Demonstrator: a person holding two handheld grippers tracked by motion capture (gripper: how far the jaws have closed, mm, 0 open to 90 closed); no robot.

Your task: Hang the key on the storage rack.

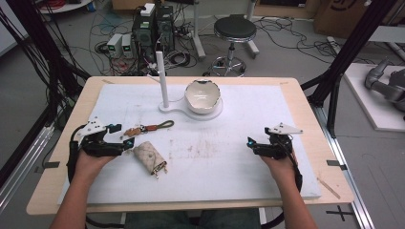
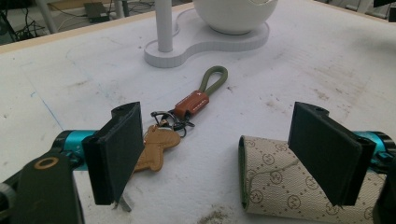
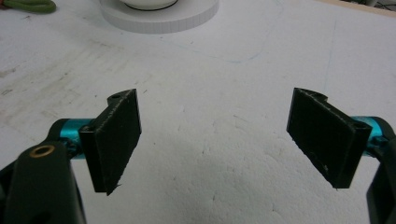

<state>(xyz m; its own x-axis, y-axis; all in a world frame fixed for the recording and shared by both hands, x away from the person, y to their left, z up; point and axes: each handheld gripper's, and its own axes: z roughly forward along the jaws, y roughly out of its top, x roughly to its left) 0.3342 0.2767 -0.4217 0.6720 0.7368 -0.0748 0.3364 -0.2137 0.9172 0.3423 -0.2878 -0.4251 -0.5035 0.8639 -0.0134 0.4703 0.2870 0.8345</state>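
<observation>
Keyring and key pouch on the white mat

The keyring [image 2: 187,112], with an olive cord loop, a brown leather sleeve and a tan leather tag on metal rings, lies flat just in front of the white stand [image 2: 205,39], its loop pointing toward the stand's base. The beige monogram key pouch [image 2: 275,179] lies flat, farther from the stand than the keyring, just beside it, a metal clip at its near end.

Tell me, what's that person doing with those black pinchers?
A person sits at a table with a gripper in each hand. The left gripper is open, close to a keyring and a patterned pouch on the white mat. The right gripper is open over bare mat. Nothing is picked up. A white bowl stands on a stand farther back.
</observation>
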